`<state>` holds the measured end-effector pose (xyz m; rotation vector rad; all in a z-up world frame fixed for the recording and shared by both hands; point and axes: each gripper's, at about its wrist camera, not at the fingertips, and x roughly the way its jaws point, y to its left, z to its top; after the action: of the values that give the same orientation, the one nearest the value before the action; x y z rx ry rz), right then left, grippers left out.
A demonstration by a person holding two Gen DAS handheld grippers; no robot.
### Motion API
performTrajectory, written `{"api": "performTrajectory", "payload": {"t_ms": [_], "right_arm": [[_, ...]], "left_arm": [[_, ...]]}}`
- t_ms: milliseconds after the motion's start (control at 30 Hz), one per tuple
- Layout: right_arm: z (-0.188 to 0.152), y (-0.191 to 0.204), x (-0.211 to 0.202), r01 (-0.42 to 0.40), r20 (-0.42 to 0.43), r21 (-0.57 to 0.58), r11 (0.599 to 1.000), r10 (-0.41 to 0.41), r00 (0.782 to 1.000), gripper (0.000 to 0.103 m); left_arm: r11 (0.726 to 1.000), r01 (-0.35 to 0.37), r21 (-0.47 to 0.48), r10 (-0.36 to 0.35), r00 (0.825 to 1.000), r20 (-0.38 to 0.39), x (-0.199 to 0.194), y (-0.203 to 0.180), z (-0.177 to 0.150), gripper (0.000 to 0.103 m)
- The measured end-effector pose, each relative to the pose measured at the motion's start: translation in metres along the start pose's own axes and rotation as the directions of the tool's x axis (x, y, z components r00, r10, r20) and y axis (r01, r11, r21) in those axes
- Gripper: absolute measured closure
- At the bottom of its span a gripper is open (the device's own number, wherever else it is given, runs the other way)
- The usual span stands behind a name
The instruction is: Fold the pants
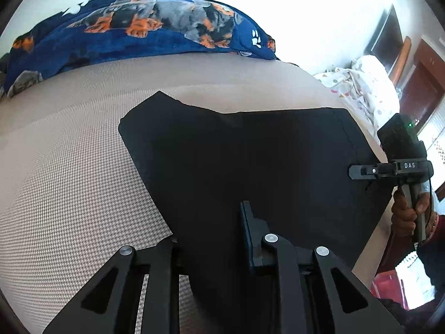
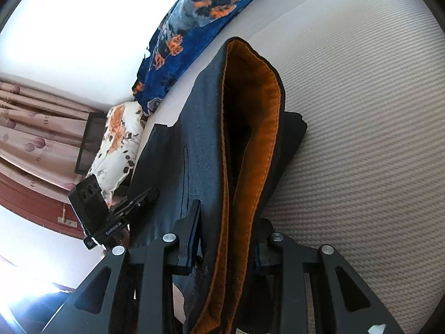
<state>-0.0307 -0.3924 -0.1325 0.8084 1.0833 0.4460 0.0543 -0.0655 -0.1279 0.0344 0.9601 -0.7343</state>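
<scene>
Dark pants (image 1: pixel 236 153) lie spread on a beige mattress (image 1: pixel 69 167), with a near fold raised off it. My left gripper (image 1: pixel 211 222) is shut on that raised fabric; its left finger is hidden behind the cloth. At the pants' right edge my right gripper (image 1: pixel 361 171) pinches the cloth, held by a person's hand (image 1: pixel 403 208). In the right wrist view the pants (image 2: pixel 203 139) hang up between the fingers, showing an orange waistband lining (image 2: pixel 258 139). My right gripper (image 2: pixel 228 214) is shut on this band. The left gripper (image 2: pixel 144 197) grips the far edge.
A blue dog-print blanket (image 1: pixel 139 33) lies bunched along the far side of the mattress (image 2: pixel 361 139). A floral pillow (image 2: pixel 116 144) and white spotted bedding (image 1: pixel 367 83) sit past the bed's end, near a dark screen (image 1: pixel 389 36) and pink curtains (image 2: pixel 33 128).
</scene>
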Motion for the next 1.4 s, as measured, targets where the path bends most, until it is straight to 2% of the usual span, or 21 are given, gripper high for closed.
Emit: {"api": "performTrajectory", "payload": {"t_ms": [267, 367, 400, 433, 500, 633, 867, 933, 967, 1100, 1200, 1233, 1400], "right_arm": [[-0.002, 0.002, 0.002, 0.017, 0.005, -0.025, 1.0, -0.017, 1.0, 0.075], [-0.005, 0.005, 0.004, 0.035, 0.021, -0.057, 0.998, -0.034, 0.999, 0.075], [-0.005, 0.005, 0.004, 0.038, 0.025, -0.06, 0.997, -0.036, 0.999, 0.075], [-0.006, 0.006, 0.004, 0.041, 0.03, -0.066, 0.997, -0.039, 0.999, 0.075], [-0.006, 0.007, 0.004, 0.05, 0.037, -0.082, 0.995, -0.047, 0.998, 0.075], [-0.007, 0.01, 0.004, 0.064, 0.058, -0.118, 0.991, -0.057, 0.997, 0.076], [-0.011, 0.011, 0.004, 0.079, 0.101, -0.164, 0.983, -0.063, 0.993, 0.076], [-0.011, 0.011, 0.004, 0.078, 0.107, -0.17, 0.982, -0.06, 0.992, 0.077], [-0.011, 0.01, 0.004, 0.073, 0.109, -0.169, 0.983, -0.055, 0.993, 0.077], [-0.01, 0.009, 0.004, 0.067, 0.112, -0.171, 0.983, -0.048, 0.993, 0.077], [-0.01, 0.009, 0.004, 0.065, 0.115, -0.172, 0.983, -0.045, 0.992, 0.076], [-0.01, 0.009, 0.004, 0.064, 0.116, -0.173, 0.983, -0.044, 0.992, 0.076], [-0.011, 0.008, 0.004, 0.062, 0.118, -0.176, 0.982, -0.042, 0.992, 0.076]], "left_arm": [[1.0, 0.01, 0.015, -0.01, 1.0, -0.018, 0.002, 0.002, -0.001, 0.079], [1.0, 0.003, 0.01, -0.003, 1.0, -0.018, 0.003, 0.004, 0.0, 0.074], [1.0, -0.002, 0.009, 0.002, 1.0, -0.018, 0.004, 0.004, 0.0, 0.07], [1.0, -0.02, 0.006, 0.02, 1.0, -0.017, 0.004, 0.004, 0.0, 0.059], [0.999, -0.051, 0.002, 0.051, 0.999, -0.019, 0.004, 0.006, -0.001, 0.052], [0.999, -0.041, -0.022, 0.04, 0.999, -0.03, 0.006, 0.014, -0.003, 0.047], [1.0, -0.004, 0.0, 0.004, 0.997, -0.072, 0.008, 0.007, -0.004, 0.045], [0.999, 0.052, 0.003, -0.051, 0.995, -0.081, 0.009, 0.004, -0.006, 0.043], [0.994, 0.105, -0.002, -0.105, 0.991, -0.086, 0.01, 0.003, -0.007, 0.043], [0.974, 0.225, -0.022, -0.226, 0.971, -0.073, 0.011, 0.011, -0.007, 0.043], [0.935, 0.333, -0.124, -0.342, 0.938, -0.059, 0.013, 0.031, -0.002, 0.046], [0.932, 0.339, -0.127, -0.349, 0.935, -0.059, 0.014, 0.034, -0.002, 0.052], [0.958, 0.277, -0.072, -0.281, 0.958, -0.061, 0.012, 0.03, -0.002, 0.07]]}}
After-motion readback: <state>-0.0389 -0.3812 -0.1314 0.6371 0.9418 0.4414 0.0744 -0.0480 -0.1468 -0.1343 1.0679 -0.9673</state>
